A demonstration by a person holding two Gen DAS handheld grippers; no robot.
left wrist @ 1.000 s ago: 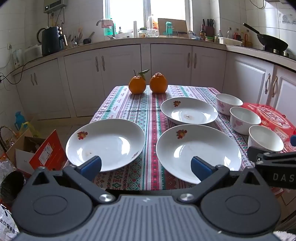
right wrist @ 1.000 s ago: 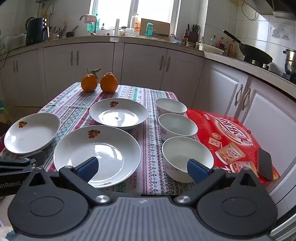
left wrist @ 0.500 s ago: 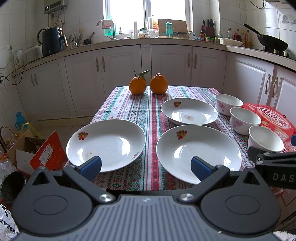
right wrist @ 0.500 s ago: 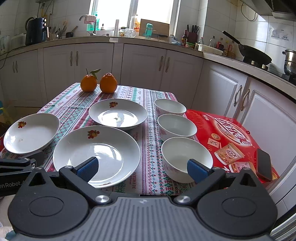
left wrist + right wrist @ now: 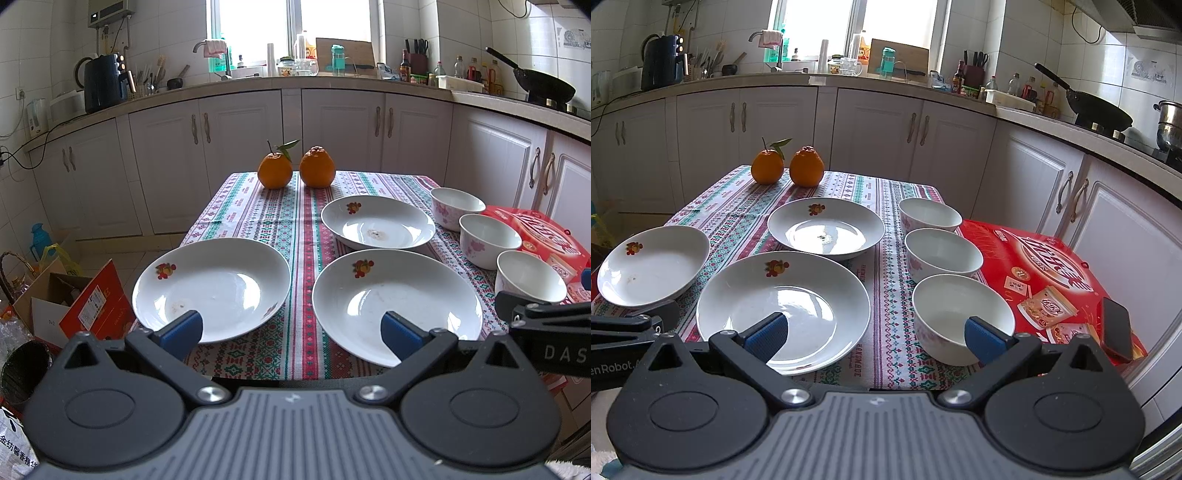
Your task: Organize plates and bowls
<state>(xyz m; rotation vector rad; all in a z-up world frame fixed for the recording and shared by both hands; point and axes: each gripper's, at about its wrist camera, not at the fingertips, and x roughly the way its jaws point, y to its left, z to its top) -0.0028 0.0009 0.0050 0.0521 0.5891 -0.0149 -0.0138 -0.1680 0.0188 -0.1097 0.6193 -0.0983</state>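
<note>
Three white plates with fruit prints lie on the striped tablecloth: a near-left plate (image 5: 218, 284) (image 5: 653, 266), a near-middle plate (image 5: 399, 302) (image 5: 786, 302) and a far plate (image 5: 376, 221) (image 5: 827, 229). Three white bowls stand in a row along the right side: far bowl (image 5: 929, 216) (image 5: 456, 206), middle bowl (image 5: 942, 253) (image 5: 487, 238), near bowl (image 5: 960, 314) (image 5: 530, 275). My left gripper (image 5: 291, 334) hovers open before the table's front edge, between the two near plates. My right gripper (image 5: 875, 336) is open too, between the near-middle plate and the near bowl. Both hold nothing.
Two oranges (image 5: 295, 170) sit at the table's far end. A red snack box (image 5: 1045, 273) with a black phone (image 5: 1117, 334) on it lies right of the bowls. White cabinets ring the room. Cardboard boxes (image 5: 74, 302) clutter the floor on the left.
Both grippers have crept slightly closer to the table; nothing on the table has moved.
</note>
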